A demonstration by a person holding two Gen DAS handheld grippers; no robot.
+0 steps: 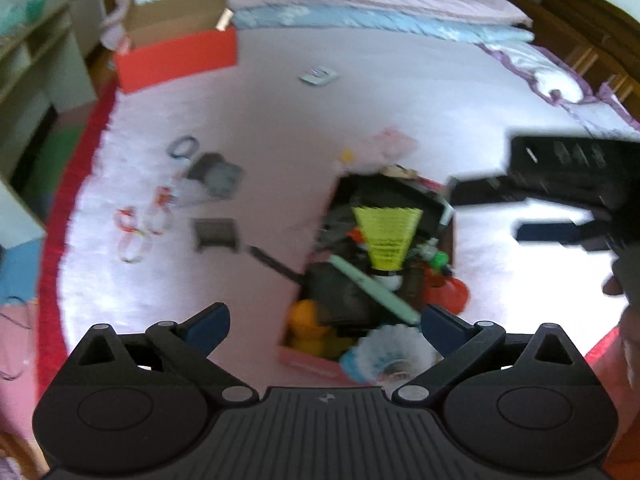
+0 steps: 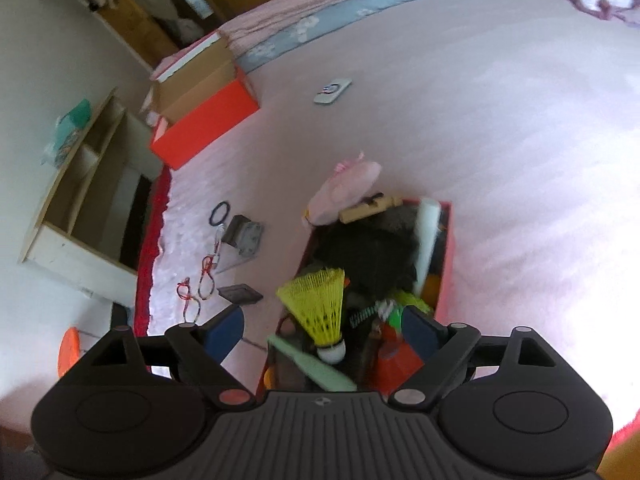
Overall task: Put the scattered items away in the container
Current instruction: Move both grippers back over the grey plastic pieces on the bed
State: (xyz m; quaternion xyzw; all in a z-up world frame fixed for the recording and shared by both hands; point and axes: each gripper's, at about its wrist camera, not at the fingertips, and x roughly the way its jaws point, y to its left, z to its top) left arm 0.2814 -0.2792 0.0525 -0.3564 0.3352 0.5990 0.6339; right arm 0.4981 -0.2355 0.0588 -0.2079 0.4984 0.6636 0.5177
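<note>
A pink container (image 1: 308, 362) (image 2: 445, 264) on the pale bedspread is full of items: a yellow shuttlecock (image 1: 386, 236) (image 2: 320, 308), a white shuttlecock (image 1: 390, 354), a yellow duck (image 1: 310, 326), a mint stick (image 1: 376, 290). My left gripper (image 1: 324, 326) is open and empty above the container's near end. My right gripper (image 2: 322, 330) is open and empty above the yellow shuttlecock; it also shows in the left wrist view (image 1: 560, 200). Scattered to the left lie a blue ring (image 1: 184, 147) (image 2: 220, 213), grey bracket (image 1: 218, 172) (image 2: 245, 234), dark tray (image 1: 216, 234) (image 2: 240, 294) and red-white loops (image 1: 138, 228) (image 2: 196, 292).
A red box with open cardboard flaps (image 1: 176, 58) (image 2: 204, 120) stands at the far left of the bed. A small white device (image 1: 319, 76) (image 2: 332, 90) lies further back. A pink pouch (image 1: 394, 144) (image 2: 344, 188) lies by the container's far end. A shelf (image 2: 84, 184) stands left of the bed.
</note>
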